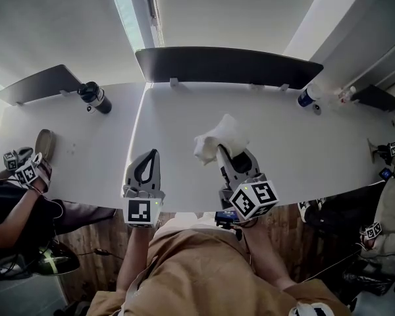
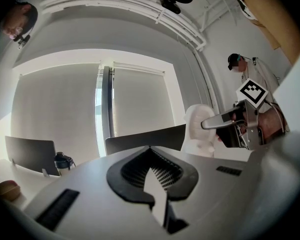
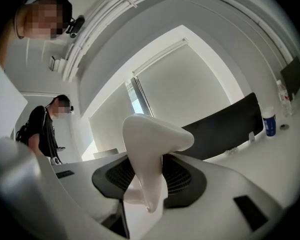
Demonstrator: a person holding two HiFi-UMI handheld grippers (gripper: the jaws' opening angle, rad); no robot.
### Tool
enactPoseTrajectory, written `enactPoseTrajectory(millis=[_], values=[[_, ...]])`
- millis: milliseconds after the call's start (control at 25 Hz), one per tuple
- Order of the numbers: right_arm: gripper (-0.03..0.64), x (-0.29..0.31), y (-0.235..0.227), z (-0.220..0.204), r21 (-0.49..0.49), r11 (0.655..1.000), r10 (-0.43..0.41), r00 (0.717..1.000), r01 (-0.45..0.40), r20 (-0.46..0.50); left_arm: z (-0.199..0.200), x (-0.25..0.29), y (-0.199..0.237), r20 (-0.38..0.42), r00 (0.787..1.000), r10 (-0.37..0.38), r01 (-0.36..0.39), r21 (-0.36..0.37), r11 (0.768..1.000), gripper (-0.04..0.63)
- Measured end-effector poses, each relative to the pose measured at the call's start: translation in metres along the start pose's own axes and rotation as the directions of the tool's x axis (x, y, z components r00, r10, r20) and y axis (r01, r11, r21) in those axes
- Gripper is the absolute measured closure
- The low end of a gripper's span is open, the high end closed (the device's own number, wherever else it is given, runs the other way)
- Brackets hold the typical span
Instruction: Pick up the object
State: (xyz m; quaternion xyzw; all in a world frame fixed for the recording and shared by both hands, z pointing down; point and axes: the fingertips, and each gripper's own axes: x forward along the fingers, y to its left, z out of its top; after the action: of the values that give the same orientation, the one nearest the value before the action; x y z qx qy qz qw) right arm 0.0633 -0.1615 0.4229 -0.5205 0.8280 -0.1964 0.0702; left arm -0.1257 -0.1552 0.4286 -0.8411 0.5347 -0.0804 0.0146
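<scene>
Object (image 1: 220, 139) soft, crumpled, matt white, like cloth or tissue, table (image 1: 303, 150) smooth matt white, left gripper (image 1: 147, 162) smooth grey plastic, pads (image 2: 135, 170) black, ribbed, floor (image 1: 99, 239) wood-grained.

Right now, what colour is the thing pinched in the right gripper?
White. The object in the right gripper shows best in the right gripper view.
</scene>
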Motion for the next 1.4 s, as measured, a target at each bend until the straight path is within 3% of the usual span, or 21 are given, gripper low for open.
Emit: enactPoseTrajectory(millis=[440, 1400], values=[[0.451, -0.005, 0.011, 0.014, -0.091, 0.996, 0.011, 1.0, -0.01, 0.013, 0.01, 0.0, 0.001, 0.021, 1.0, 0.007, -0.007, -0.023, 1.0, 0.589], [0.451, -0.007, 0.006, 0.026, -0.157, 0.987, -0.022, 0.999, 0.029, 0.046, 0.021, 0.003, -0.002, 0.048, 0.999, 0.016, -0.016, -0.003, 1.0, 0.589]])
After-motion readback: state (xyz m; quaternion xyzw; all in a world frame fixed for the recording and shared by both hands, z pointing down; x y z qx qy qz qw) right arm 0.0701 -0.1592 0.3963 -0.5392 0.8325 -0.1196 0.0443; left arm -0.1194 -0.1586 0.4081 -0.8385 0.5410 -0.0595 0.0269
